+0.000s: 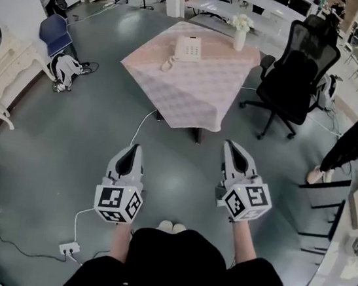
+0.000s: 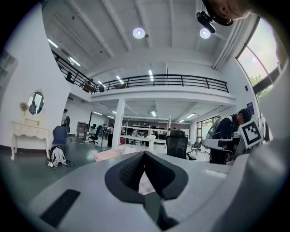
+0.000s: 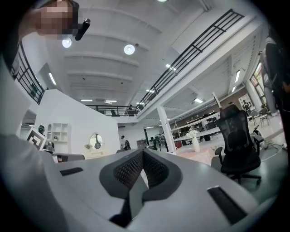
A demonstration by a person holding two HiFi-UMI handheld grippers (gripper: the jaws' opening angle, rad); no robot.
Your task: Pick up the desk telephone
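Phone (image 1: 188, 48) sits on the table (image 1: 191, 101), far-left part of the top, handset on its cradle and the cord trailing toward the table's left edge. Vase (image 1: 239, 36) with white flowers is on the table's far corner, right of the phone and apart from it. Black chair (image 1: 298, 76) is just beside the table's right side.

Left gripper (image 1: 136, 147) and right gripper (image 1: 231, 144) are both held level over the floor on the table's near side, well apart from it and pointing toward it. Both sets of jaws are closed tip to tip with nothing between them. Blue chair (image 1: 54, 33) is well left of the table.
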